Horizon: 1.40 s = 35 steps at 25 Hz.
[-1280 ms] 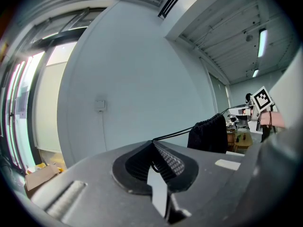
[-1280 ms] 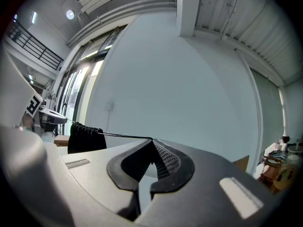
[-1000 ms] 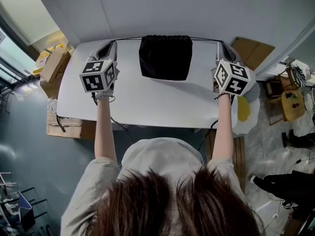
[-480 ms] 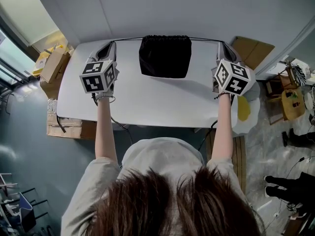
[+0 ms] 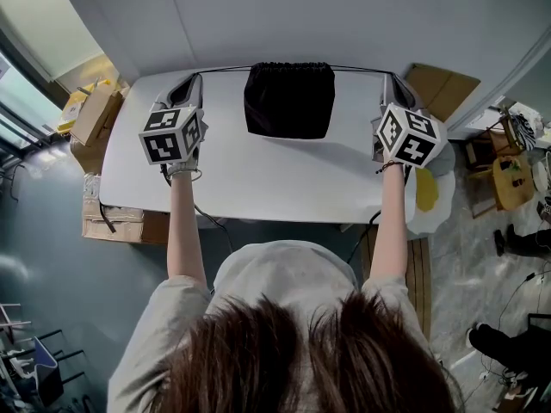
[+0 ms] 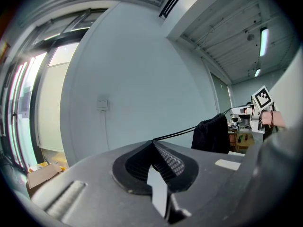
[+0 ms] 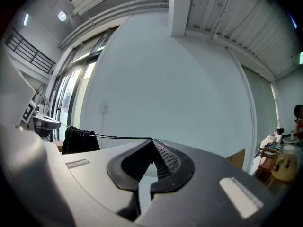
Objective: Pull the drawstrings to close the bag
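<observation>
The black drawstring bag (image 5: 289, 100) sits at the far part of the white table (image 5: 258, 179), its gathered mouth toward the pale wall (image 5: 344, 15) and strung on two cords. To the bag's left, the left gripper (image 5: 195, 79) is clenched on the left drawstring (image 5: 225, 68); to the bag's right, the right gripper (image 5: 393, 79) is clenched on the right drawstring (image 5: 357, 67). Both cords run taut and nearly straight along the table's far edge from the bag's mouth to the jaw tips. Each gripper is well apart from the bag, near its own far corner of the table.

From the bag toward the near edge stretches open white tabletop, with free room on either side of the bag out to the grippers. Well left of the bag, beyond the table's end, cardboard boxes (image 5: 95, 114) crowd the grey floor (image 5: 52, 256); right of the bag, past the right gripper, a flat cardboard sheet (image 5: 443, 89) lies by the wall.
</observation>
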Each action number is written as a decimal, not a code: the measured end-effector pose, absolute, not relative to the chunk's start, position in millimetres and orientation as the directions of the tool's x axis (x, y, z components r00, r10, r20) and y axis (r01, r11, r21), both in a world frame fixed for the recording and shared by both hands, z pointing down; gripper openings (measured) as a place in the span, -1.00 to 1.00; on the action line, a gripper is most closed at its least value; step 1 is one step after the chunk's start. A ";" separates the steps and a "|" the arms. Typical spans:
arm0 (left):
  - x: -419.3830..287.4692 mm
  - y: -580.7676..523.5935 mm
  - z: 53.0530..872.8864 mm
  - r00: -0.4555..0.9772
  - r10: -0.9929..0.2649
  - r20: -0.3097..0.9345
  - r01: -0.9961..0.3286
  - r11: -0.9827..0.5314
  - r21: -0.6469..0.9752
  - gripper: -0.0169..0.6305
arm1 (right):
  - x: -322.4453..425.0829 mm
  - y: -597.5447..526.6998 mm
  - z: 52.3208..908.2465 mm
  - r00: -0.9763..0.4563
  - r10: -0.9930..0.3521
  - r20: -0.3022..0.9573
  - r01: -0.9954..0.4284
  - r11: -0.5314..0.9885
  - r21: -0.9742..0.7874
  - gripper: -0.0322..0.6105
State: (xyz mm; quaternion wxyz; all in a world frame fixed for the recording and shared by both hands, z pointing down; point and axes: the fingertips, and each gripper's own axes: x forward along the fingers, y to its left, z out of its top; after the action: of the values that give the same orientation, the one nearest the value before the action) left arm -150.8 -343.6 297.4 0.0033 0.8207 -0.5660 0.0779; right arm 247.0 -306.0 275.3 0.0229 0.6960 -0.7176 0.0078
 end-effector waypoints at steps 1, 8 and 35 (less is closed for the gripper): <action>-150.8 -343.8 297.3 0.346 -0.929 0.132 -0.930 -0.358 -0.083 -0.95 | 247.6 -306.1 275.3 -0.029 -0.999 0.043 -0.999 0.029 0.019 -0.86; -151.7 -342.1 296.8 0.345 -0.929 0.130 -0.931 -0.357 -0.079 -0.95 | 250.2 -304.0 275.2 -0.026 -0.999 0.040 -1.000 0.026 0.007 -0.86; -154.9 -340.1 296.2 0.344 -0.931 0.124 -0.934 -0.353 -0.055 -0.95 | 254.7 -302.6 274.2 -0.002 -0.999 0.034 -1.000 0.002 -0.007 -0.86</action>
State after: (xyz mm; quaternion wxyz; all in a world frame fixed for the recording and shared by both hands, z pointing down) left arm -154.9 -340.1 296.2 0.0128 0.8196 -0.5688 0.0669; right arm 254.7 -302.6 274.2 0.0095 0.7062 -0.7078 0.0144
